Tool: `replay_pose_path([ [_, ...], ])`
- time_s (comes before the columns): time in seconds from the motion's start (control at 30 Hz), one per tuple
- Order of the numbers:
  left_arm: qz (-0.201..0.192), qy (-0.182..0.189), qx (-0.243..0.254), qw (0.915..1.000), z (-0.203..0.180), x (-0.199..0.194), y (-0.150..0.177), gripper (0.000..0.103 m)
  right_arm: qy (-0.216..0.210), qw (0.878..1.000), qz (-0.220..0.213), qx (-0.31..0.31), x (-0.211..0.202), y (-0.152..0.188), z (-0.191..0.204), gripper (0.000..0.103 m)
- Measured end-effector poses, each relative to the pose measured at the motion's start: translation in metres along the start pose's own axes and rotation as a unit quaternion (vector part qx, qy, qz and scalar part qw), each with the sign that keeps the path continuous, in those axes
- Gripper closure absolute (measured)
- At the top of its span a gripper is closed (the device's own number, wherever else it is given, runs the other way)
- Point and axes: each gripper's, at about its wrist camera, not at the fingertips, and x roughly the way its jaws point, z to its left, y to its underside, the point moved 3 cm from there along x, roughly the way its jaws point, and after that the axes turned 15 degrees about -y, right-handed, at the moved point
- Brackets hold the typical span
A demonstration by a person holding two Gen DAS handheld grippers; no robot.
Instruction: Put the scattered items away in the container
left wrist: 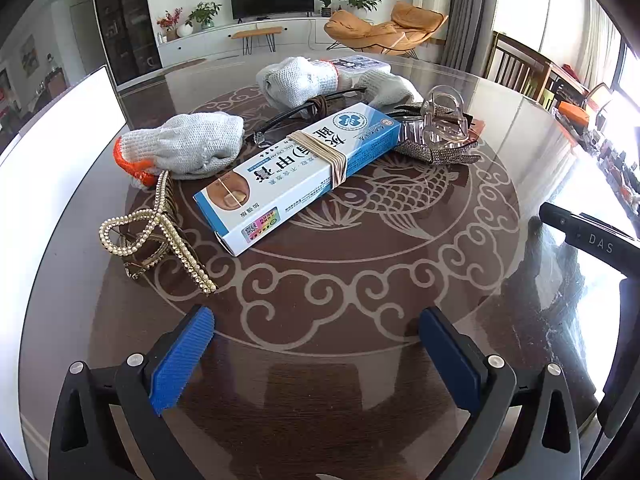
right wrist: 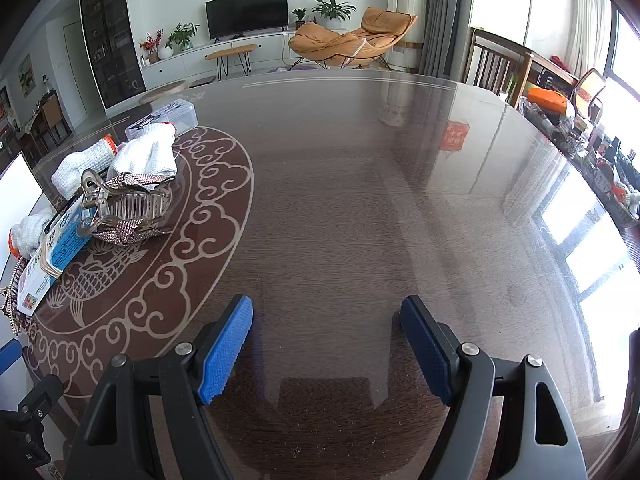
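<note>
On the bench [left wrist: 400, 280], both tools, left [left wrist: 316, 316] and right [right wrist: 326, 306], stood released; the gold hair claw [left wrist: 156, 232] might skid on the slick glass.

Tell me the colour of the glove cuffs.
Orange, on grey-white knit gloves; clearest in the left wrist view.
</note>
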Motion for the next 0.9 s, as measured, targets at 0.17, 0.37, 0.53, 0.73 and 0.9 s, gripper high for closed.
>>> replay_pose_path([
  [0.17,-0.001,0.003,-0.002,1.0,0.0005,-0.0004,0.0,0.0,0.0,1.0,0.0,0.0,-0.0002,0.0005,-0.0001,0.025],
  [0.37,0.0,-0.001,0.001,1.0,-0.0001,-0.0003,-0.0002,0.0,0.0,1.0,0.0,0.0,-0.0003,0.0006,-0.0002,0.025],
  [0.53,-0.001,0.005,-0.003,1.0,-0.0007,-0.001,-0.0002,0.0,0.0,1.0,0.0,0.0,-0.0003,0.0007,-0.0003,0.025],
  [0.73,-0.002,0.011,-0.009,0.9999,0.0017,-0.0006,-0.0006,0.0,0.0,1.0,0.0,0.0,-0.0003,0.0008,-0.0003,0.025],
  [0.9,-0.004,0.022,-0.017,0.9996,0.0053,-0.001,-0.0015,0.0,0.0,1.0,0.0,0.0,-0.0003,0.0009,-0.0004,0.025],
])
